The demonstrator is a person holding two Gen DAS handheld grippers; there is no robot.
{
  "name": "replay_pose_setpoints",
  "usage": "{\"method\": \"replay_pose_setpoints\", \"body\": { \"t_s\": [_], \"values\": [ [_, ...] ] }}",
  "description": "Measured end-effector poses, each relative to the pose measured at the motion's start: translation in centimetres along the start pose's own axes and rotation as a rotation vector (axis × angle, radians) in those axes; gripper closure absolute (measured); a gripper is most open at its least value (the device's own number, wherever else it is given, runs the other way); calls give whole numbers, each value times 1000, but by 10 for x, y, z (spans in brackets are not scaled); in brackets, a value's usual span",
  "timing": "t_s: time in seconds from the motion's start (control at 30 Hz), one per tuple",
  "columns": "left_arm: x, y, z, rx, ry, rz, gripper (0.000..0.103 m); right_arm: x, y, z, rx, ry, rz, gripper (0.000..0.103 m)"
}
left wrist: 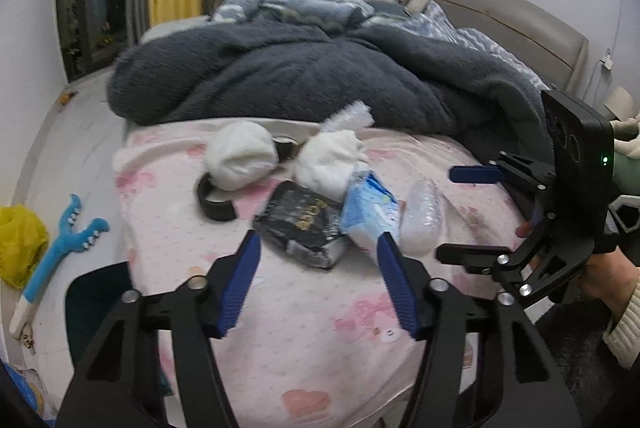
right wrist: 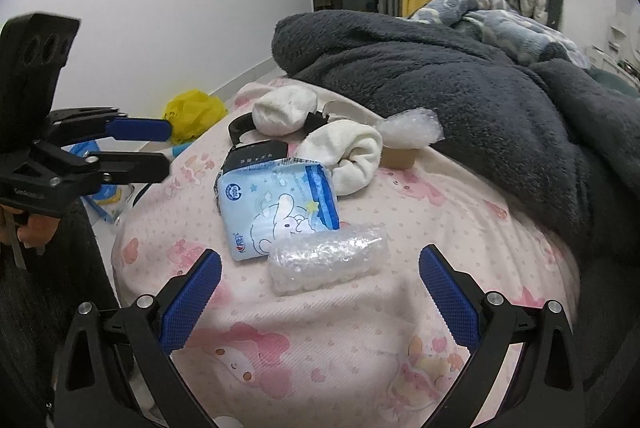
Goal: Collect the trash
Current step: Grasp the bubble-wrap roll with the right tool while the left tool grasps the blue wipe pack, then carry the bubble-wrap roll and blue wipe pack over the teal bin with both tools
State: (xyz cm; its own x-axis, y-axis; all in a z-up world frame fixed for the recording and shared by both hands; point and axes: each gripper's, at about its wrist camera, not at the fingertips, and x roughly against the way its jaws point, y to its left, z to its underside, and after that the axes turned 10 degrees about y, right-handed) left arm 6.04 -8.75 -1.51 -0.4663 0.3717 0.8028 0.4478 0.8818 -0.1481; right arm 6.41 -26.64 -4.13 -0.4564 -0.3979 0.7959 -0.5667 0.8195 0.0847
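Observation:
On the pink bed sheet (left wrist: 304,328) lie a blue tissue pack (left wrist: 370,214) (right wrist: 276,211), a black packet (left wrist: 304,224) (right wrist: 256,153), a bubble-wrap roll (left wrist: 422,218) (right wrist: 328,258), a second bubble-wrap piece (right wrist: 412,127) (left wrist: 350,117) and white crumpled socks (left wrist: 240,153) (right wrist: 356,147). My left gripper (left wrist: 318,248) is open just short of the black packet and tissue pack, and shows in the right wrist view (right wrist: 166,145). My right gripper (right wrist: 320,266) is open around the near side of the bubble-wrap roll; it shows in the left wrist view (left wrist: 444,211).
A dark grey blanket (left wrist: 320,79) is piled behind the items. A black ring (left wrist: 214,201) lies by the socks. A yellow bag (left wrist: 20,244) (right wrist: 194,113) and a blue toy (left wrist: 60,244) lie on the floor left of the bed.

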Motion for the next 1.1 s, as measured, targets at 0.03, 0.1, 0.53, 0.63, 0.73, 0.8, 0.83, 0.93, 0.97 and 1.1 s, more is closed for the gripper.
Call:
{"method": "replay_pose_setpoints", "body": {
  "t_s": [0.03,0.1,0.53,0.63,0.73,0.8,0.83,0.93,0.97,1.1],
  "values": [
    [-3,-1,-2,-1,10,17,43,-2,-1,0,4,4,-2,3],
    [-9,-5,-5,-7,27,43,45,-4,-3,-1,6,7,-7,3],
    [-44,-9,-18,56,137,132,62,-17,-20,-1,9,18,-74,21],
    [-50,-6,-21,90,148,161,66,-18,-22,-1,10,16,-87,25],
    [-53,-4,-23,113,153,189,74,-17,-22,-1,12,13,-97,30],
    [-55,-3,-25,126,155,207,77,-19,-19,-1,25,23,-109,33],
    [-56,-3,-26,131,157,220,80,-20,-18,0,29,26,-110,35],
    [-57,-8,-28,116,152,226,88,-17,-17,-1,30,14,-121,41],
    [-56,-10,-29,106,144,216,89,-15,-18,-1,27,7,-122,41],
    [-45,-19,-33,52,89,158,90,-2,-24,-5,-6,-24,-110,41]
  ]
}}
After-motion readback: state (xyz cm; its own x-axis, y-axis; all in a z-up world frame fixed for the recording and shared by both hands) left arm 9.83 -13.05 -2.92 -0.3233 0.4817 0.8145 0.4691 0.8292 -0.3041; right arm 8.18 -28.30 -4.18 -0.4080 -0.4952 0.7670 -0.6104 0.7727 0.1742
